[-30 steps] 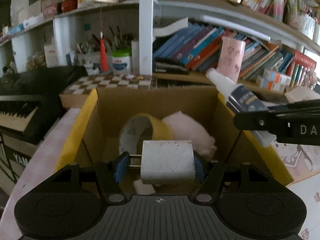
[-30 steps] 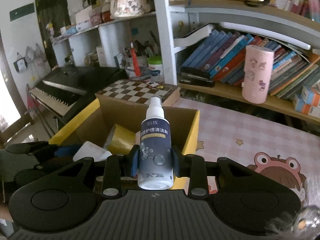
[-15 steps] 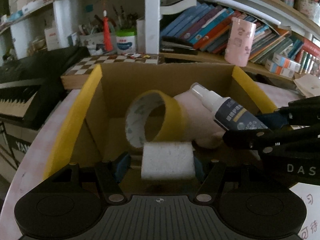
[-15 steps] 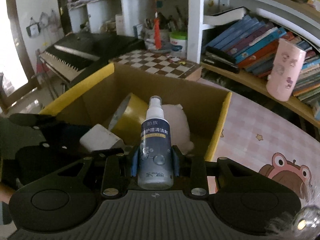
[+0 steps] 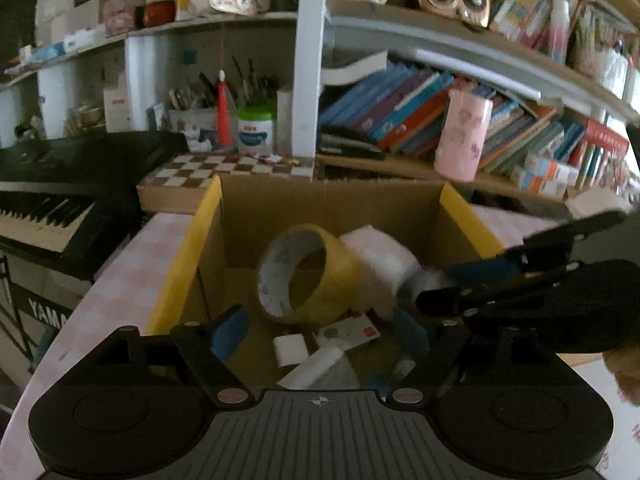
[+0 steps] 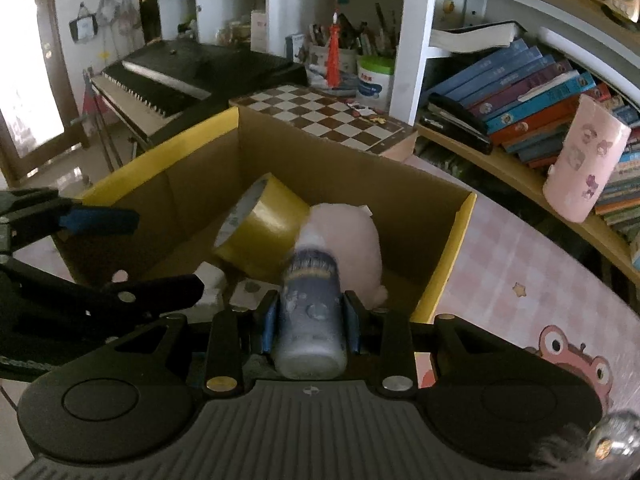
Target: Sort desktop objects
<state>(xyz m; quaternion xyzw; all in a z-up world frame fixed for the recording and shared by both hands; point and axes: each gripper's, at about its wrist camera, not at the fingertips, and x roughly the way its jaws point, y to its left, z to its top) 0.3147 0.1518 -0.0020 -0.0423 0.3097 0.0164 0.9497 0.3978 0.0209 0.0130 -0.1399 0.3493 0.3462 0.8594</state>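
Observation:
A cardboard box [image 5: 208, 216] with yellow-taped rims holds a yellow tape roll [image 5: 304, 272], a pink plush toy [image 5: 384, 256] and a white sponge block [image 5: 316, 364] on its floor. My left gripper [image 5: 320, 332] is open and empty over the box's near edge. My right gripper [image 6: 308, 320] is shut on a dark spray bottle [image 6: 310, 312], blurred and tilted forward over the box [image 6: 460, 224]. The right gripper also shows in the left wrist view [image 5: 472, 280], over the box's right side. The tape roll [image 6: 260, 232] and plush [image 6: 340, 236] lie beyond the bottle.
A chessboard [image 5: 224, 168] lies behind the box, a keyboard piano [image 5: 52, 200] to the left. A bookshelf holds books [image 5: 400, 120], a pink cup [image 5: 464, 136] and a pen pot [image 5: 256, 128]. The pink checked tabletop [image 6: 532, 272] runs right of the box.
My left gripper opened and let go of the white sponge block, which now lies in the box. The right gripper moved lower over the box, tilting the bottle forward.

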